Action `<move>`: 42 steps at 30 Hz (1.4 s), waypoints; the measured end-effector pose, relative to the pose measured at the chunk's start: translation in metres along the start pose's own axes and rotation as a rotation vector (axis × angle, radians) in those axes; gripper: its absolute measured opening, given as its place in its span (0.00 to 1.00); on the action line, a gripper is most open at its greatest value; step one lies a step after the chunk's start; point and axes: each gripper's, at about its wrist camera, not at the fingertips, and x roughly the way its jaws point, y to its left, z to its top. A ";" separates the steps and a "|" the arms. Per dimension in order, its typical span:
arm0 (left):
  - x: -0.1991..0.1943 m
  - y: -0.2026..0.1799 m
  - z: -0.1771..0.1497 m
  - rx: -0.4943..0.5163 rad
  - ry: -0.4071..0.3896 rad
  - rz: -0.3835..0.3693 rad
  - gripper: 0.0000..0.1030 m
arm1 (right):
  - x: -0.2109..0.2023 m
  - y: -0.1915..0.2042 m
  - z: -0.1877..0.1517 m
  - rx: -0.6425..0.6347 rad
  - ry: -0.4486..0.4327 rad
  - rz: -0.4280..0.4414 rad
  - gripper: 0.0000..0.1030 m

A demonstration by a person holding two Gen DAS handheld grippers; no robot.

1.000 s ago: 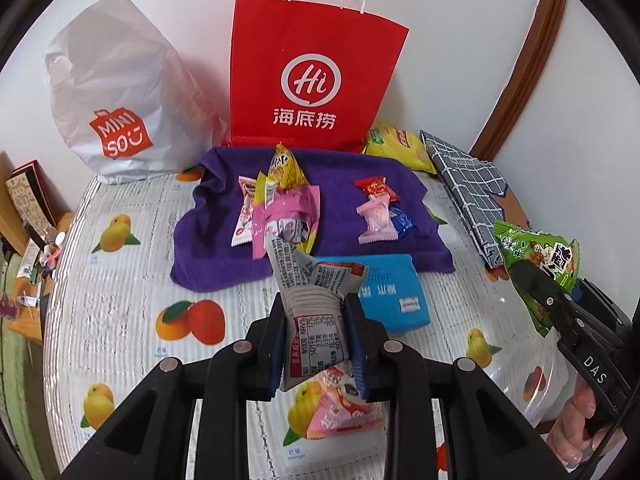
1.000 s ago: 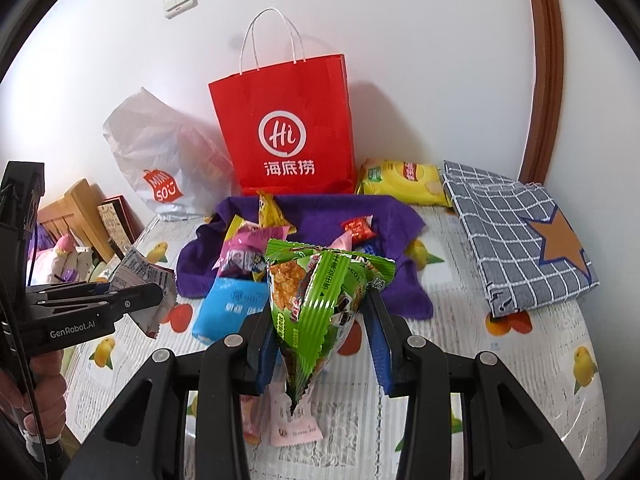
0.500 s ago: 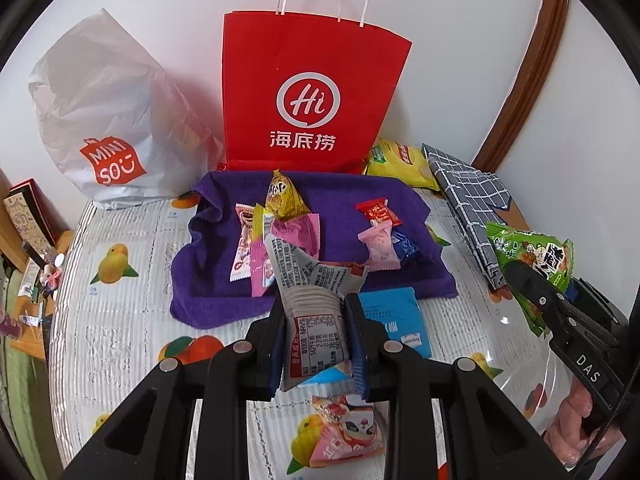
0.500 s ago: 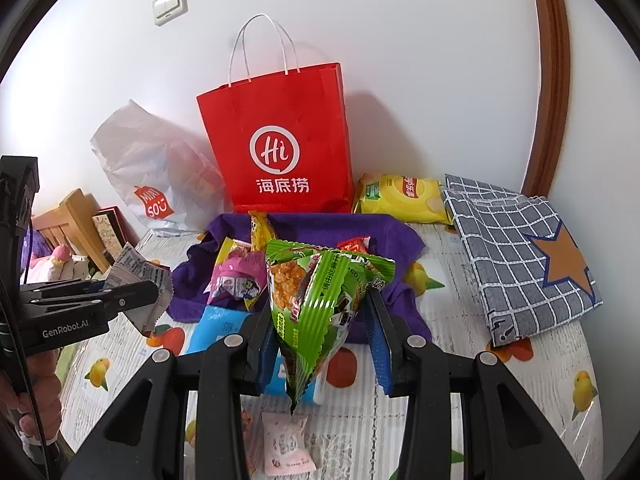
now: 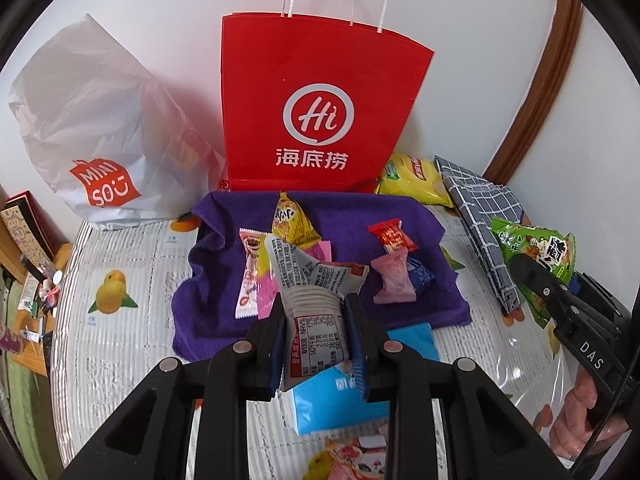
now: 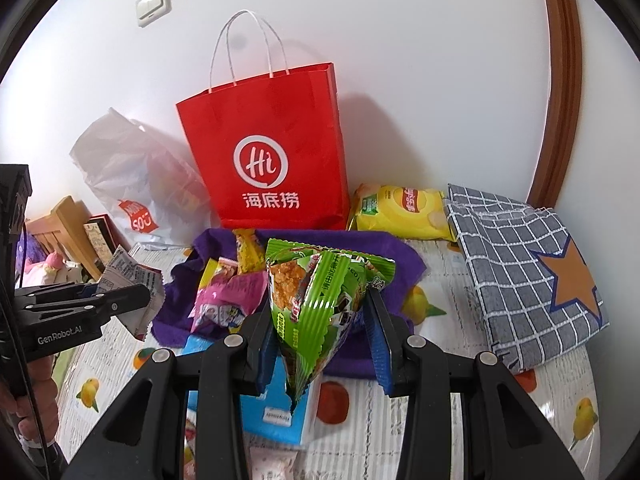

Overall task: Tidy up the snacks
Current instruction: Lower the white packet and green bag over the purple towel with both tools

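Right wrist view, crinkled green snack packet (image 6: 320,304), pinched upright between jaws

We hold our left gripper (image 5: 316,344) tilted steeply downward, its two blue-padded jaws pinched close on a silver-grey snack packet (image 5: 314,300) that stands up between them toward twelve o'clock. Our right gripper (image 6: 320,344) points less steeply down, jaws clamped on a green snack bag (image 6: 320,300). In the left wrist view the right one enters at four o'clock, with our right hand (image 5: 580,420) wrapped round its handle. In the right wrist view our left hand (image 6: 36,400) grips at eight o'clock.
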 end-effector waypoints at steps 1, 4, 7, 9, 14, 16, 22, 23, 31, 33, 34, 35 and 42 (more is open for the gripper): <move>0.002 0.001 0.003 0.002 -0.001 0.003 0.25 | 0.002 0.000 0.002 0.000 -0.001 -0.002 0.38; 0.009 0.003 0.011 0.006 -0.003 0.006 0.25 | 0.012 -0.003 0.009 0.000 -0.001 -0.006 0.38; 0.017 0.006 0.018 0.007 -0.003 0.012 0.25 | 0.024 -0.004 0.016 -0.001 0.003 -0.015 0.38; 0.022 0.008 0.023 0.007 -0.004 0.012 0.25 | 0.031 -0.004 0.020 0.000 0.003 -0.012 0.38; 0.031 0.012 0.036 0.003 -0.013 0.013 0.25 | 0.049 -0.002 0.029 -0.003 0.007 -0.008 0.38; 0.036 0.013 0.040 -0.002 -0.013 0.006 0.25 | 0.055 -0.001 0.033 -0.006 0.009 -0.008 0.38; 0.052 0.014 0.051 0.014 -0.003 0.011 0.25 | 0.072 -0.003 0.041 0.002 0.012 -0.003 0.38; 0.054 0.014 0.053 0.015 -0.003 0.012 0.25 | 0.075 -0.004 0.042 0.003 0.012 -0.003 0.38; 0.086 0.018 0.067 -0.015 0.024 -0.025 0.25 | 0.098 -0.013 0.047 0.016 0.027 -0.009 0.38; 0.093 0.017 0.068 -0.017 0.032 -0.028 0.25 | 0.105 -0.014 0.047 0.018 0.033 -0.004 0.38; 0.098 0.016 0.069 -0.019 0.037 -0.033 0.25 | 0.108 -0.013 0.048 0.016 0.036 -0.004 0.38; 0.102 0.015 0.069 -0.019 0.043 -0.039 0.25 | 0.111 -0.013 0.047 0.013 0.040 -0.005 0.38; 0.127 0.018 0.065 -0.033 0.075 -0.061 0.25 | 0.139 -0.017 0.039 0.003 0.098 -0.017 0.38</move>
